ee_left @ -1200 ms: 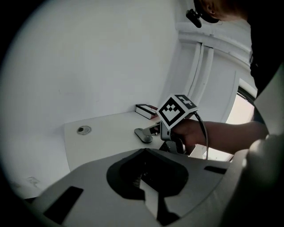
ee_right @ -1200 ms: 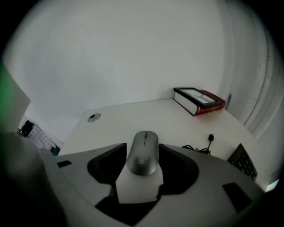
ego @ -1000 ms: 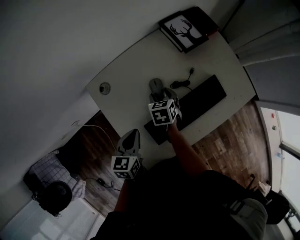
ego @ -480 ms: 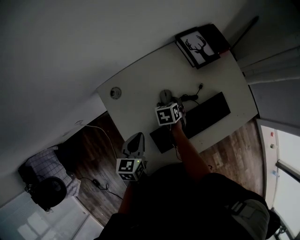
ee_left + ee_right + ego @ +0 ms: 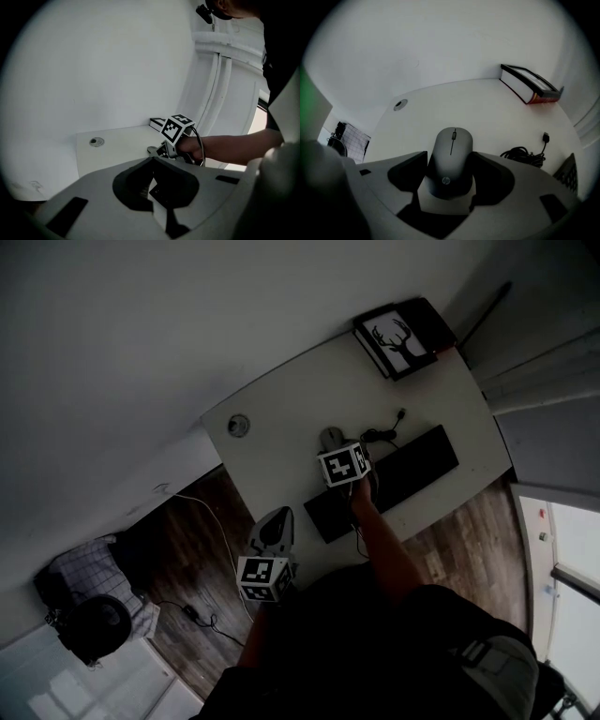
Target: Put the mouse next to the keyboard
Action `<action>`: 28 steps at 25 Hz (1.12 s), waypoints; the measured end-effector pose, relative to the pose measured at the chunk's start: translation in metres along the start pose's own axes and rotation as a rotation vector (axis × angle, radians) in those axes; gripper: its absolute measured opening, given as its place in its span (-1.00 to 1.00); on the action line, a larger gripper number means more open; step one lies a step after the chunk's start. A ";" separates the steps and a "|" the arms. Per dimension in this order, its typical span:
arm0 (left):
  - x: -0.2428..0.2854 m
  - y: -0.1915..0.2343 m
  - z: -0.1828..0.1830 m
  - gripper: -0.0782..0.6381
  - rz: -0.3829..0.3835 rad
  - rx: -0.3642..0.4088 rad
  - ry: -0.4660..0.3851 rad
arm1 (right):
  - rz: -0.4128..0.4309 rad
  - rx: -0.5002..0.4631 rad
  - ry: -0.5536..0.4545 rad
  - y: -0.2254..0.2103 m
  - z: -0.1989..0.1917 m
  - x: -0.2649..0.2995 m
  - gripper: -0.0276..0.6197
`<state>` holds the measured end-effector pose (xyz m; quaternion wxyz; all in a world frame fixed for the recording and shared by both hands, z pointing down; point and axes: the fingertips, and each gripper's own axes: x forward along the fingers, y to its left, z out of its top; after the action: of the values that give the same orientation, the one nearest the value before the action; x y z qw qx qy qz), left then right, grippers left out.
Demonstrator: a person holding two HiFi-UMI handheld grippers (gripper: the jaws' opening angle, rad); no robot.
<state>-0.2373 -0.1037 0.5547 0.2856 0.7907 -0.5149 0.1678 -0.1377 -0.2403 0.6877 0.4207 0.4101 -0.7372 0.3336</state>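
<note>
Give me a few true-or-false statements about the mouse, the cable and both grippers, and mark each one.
1. The mouse lies on the desk. True.
2. A coiled cable lies on the desk beside the keyboard. True.
3. The right gripper is well away from the mouse. False: the mouse sits between its jaws, which have just been opening.
4. The left gripper holds the cable. False: its jaws are together on nothing.
</note>
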 end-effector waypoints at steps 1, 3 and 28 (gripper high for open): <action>-0.003 0.003 -0.003 -0.77 0.004 -0.001 0.001 | 0.011 -0.002 -0.008 0.005 -0.002 -0.004 0.05; -0.009 0.010 -0.013 -0.77 0.006 -0.002 0.015 | 0.015 -0.013 -0.024 0.015 -0.005 -0.012 0.05; -0.024 -0.036 -0.059 -0.77 -0.210 0.006 0.023 | 0.030 -0.127 -0.193 0.089 -0.075 -0.108 0.04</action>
<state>-0.2126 -0.0382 0.5775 0.3050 0.8393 -0.4252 0.1476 -0.1564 -0.1030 0.6098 0.3680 0.4016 -0.8000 0.2515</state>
